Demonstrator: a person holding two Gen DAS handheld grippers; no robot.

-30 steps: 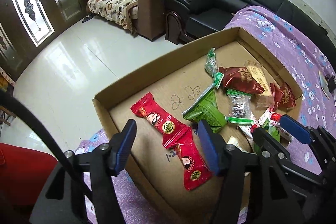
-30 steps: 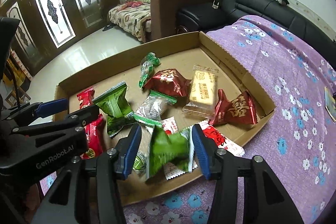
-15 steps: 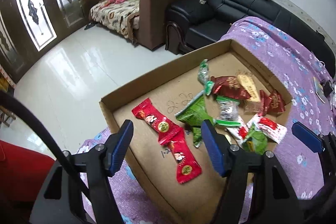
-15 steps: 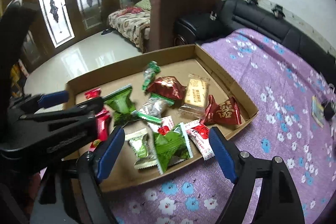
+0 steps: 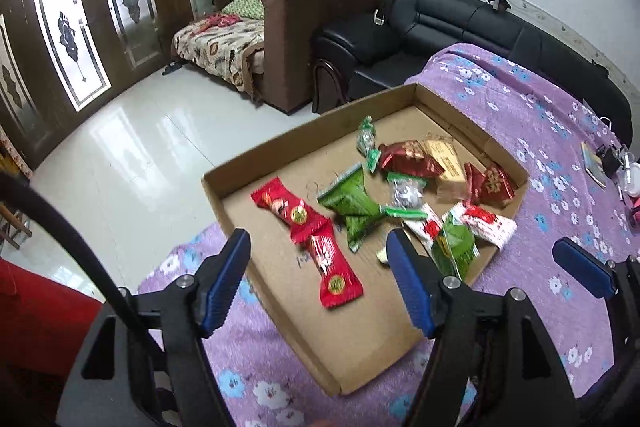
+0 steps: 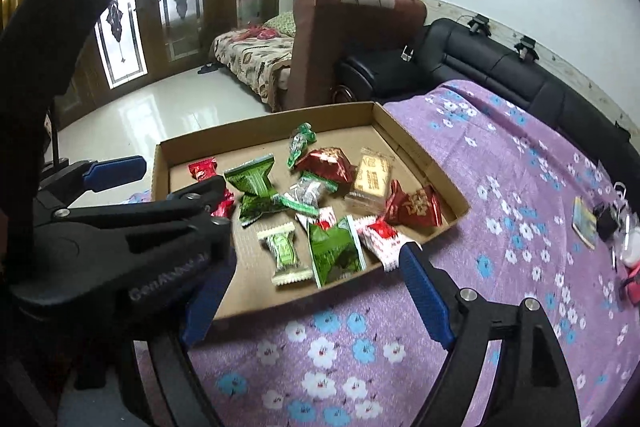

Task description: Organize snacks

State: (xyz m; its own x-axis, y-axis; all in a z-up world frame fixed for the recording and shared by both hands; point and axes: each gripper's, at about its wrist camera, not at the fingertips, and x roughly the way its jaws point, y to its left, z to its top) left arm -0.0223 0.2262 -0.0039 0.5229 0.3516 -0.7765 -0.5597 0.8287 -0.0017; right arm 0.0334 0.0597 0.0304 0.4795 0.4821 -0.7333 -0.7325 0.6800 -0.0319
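Backing away from the cardboard tray [image 6: 424, 163], both grippers now hang empty: the right gripper [image 6: 320, 301] gapes wide, having dropped the green packet [image 6: 336, 251] near the tray's front edge, long axis toward that edge; the left gripper [image 5: 318, 281] is opening, nothing between its jaws.

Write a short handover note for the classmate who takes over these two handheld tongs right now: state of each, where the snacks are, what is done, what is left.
Left tongs: jaws opening, nothing between them, above the near edge of the shallow brown cardboard tray.
Right tongs: open, empty, over the purple flowered cloth just short of the tray.
Snacks: all lie loose in the tray. Two red wrapped bars lie end to end at its left; green, dark red and beige packets are heaped to the right, a green foil packet nearest.
Done: nothing visibly sorted.
Left: group the heap.
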